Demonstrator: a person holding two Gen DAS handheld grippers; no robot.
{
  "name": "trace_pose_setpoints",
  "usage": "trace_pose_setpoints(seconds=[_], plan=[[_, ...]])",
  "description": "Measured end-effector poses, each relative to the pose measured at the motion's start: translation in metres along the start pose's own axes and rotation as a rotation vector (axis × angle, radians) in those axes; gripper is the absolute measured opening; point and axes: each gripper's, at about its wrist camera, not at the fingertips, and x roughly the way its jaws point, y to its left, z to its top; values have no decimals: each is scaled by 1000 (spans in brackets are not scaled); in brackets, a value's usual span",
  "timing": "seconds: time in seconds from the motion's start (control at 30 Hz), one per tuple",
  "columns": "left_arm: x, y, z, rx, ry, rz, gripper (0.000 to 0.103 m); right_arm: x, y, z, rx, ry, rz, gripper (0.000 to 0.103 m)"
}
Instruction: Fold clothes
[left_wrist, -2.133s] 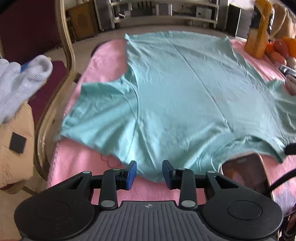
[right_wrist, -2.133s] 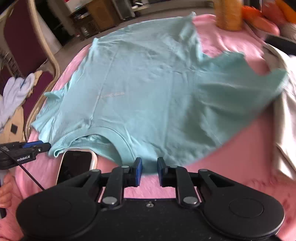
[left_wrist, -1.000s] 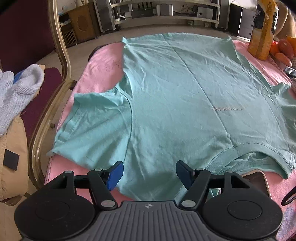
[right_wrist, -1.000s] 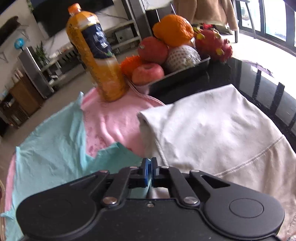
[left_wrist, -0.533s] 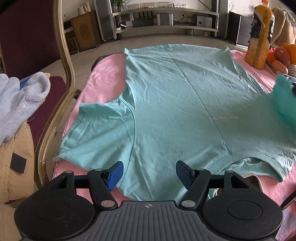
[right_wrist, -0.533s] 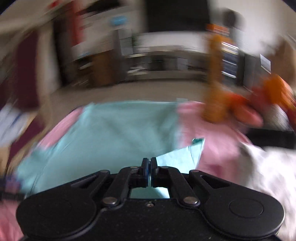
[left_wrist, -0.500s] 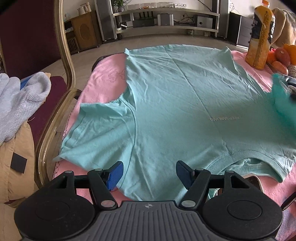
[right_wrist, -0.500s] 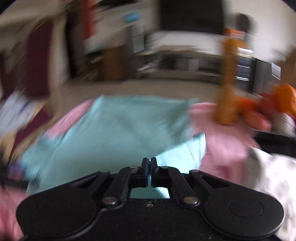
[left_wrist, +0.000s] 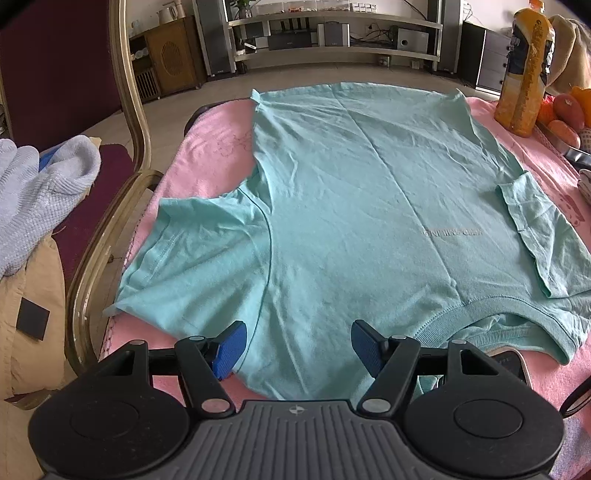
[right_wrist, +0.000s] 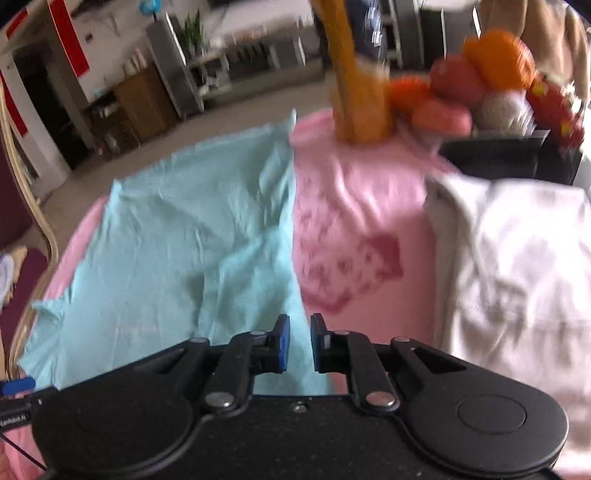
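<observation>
A teal T-shirt lies flat on the pink table cover, collar toward me. Its left sleeve is spread out; its right sleeve lies folded in over the body. My left gripper hovers open and wide over the shoulder near the collar, holding nothing. In the blurred right wrist view, my right gripper is open by a narrow gap above the teal T-shirt's right edge, with nothing between its pads.
A phone lies partly under the collar. A juice bottle and fruit stand at the far right, a cream garment beside them. A gold-framed chair with a grey knit stands left.
My right gripper, shut on the right sleeve, swung it in over the shirt, then parted its jaws and let it drop. My left gripper opened wide earlier and has stayed put.
</observation>
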Motion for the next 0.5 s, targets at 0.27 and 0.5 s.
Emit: trace_pose_setpoints(seconds=[0.27,0.5], plan=[[1,6,-3,-17,11,22,66,7,10,-28,-156,173,-143,13],[-5,7,-2,-31,-23,-7,60,-25,-5,-28,-27,71,-92,14]])
